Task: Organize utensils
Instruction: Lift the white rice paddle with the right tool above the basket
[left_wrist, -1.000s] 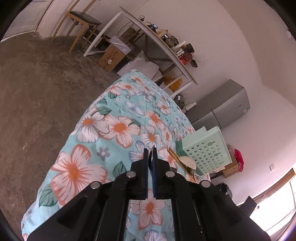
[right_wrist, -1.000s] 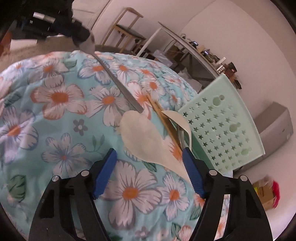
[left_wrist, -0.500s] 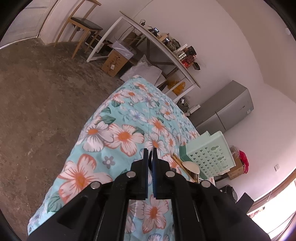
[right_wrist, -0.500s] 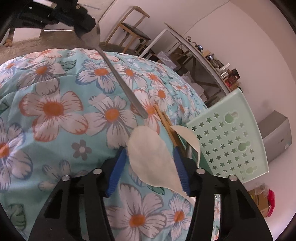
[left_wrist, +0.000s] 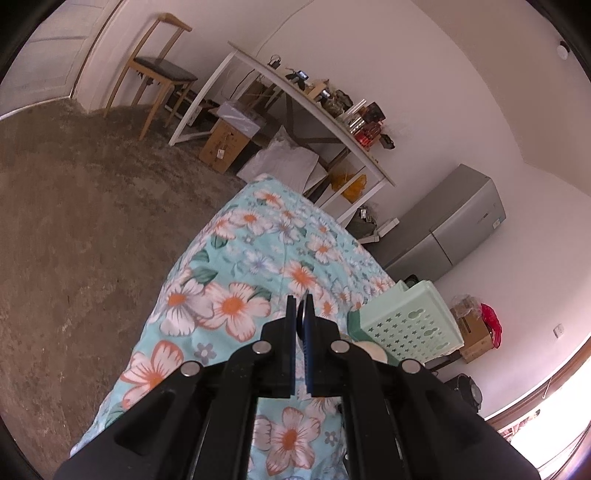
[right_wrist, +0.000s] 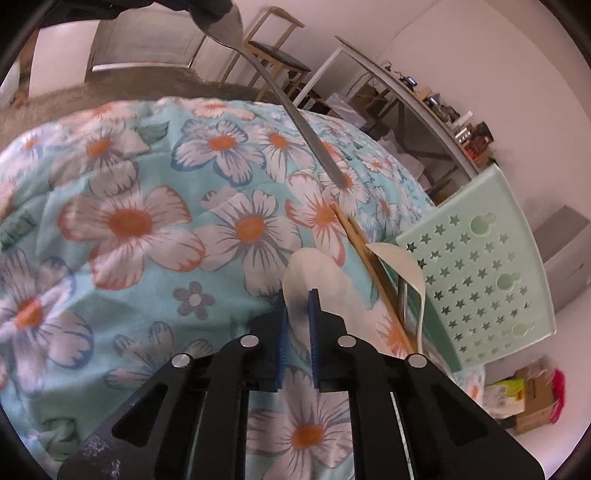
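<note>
Left wrist view. Left gripper (left_wrist: 300, 306) closed, a thin sliver of metal just showing between the pads; what it is can't be read from here. Compared with a second ago the bedspread (left_wrist: 236, 280) sits lower and more floor (left_wrist: 81, 229) shows, so this gripper has lifted. To the right of the jaws: green basket (left_wrist: 410, 325) at the far right edge of the bedspread, a pale spoon bowl (left_wrist: 369, 349) peeking beside it. To the left of the jaws the cloth edge drops to the floor; plenty of clear air ahead and above.

Right wrist view. Right gripper (right_wrist: 297, 314) has just been closing, from wide a second ago to pinched on the near end of the white spoon (right_wrist: 314, 277), which lies between the blue pads. Judgement: the grasp looks made, so this spoon is ready to lift toward the basket (right_wrist: 480, 280).

Metal spoon (right_wrist: 295, 110) hangs in the air ahead and left of the jaws, bowl end clamped by the left gripper (right_wrist: 207, 9) at top of frame; it has risen off the cloth since a second ago. Its handle tip ends close above the chopsticks (right_wrist: 369, 266).

Just right of the jaws: chopsticks, a second white spoon (right_wrist: 402, 262), then the basket wall. Tight on that side, likely snag risk. Left of the jaws, open bedspread.
</note>
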